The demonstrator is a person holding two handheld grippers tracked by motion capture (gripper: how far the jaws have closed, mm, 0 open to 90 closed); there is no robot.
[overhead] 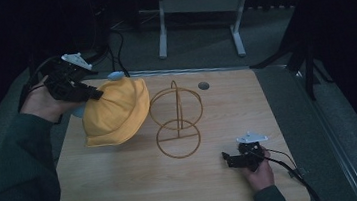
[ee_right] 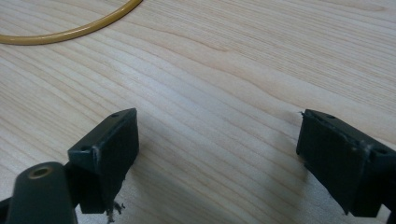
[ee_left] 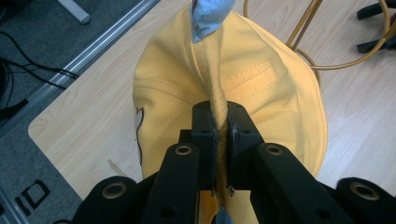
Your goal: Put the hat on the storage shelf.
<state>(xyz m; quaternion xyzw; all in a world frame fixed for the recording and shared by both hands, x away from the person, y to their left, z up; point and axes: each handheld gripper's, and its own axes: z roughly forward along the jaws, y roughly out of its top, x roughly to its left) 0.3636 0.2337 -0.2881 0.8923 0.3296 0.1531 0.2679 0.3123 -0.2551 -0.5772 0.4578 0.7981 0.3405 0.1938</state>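
At the table's far left, the left gripper (overhead: 96,95) is clamped on a pinched fold of the yellow hat (overhead: 115,112), holding it above the wooden table (overhead: 125,186). Just right of the hat stands the gold wire stand (overhead: 178,123). Well apart, near the front right, the right gripper (overhead: 227,158) rests low over the wood with jaws spread, nothing between them.

Dim room, grey carpet (overhead: 201,48)

high view: dim, dark surround | gripper views: brighter, sharp
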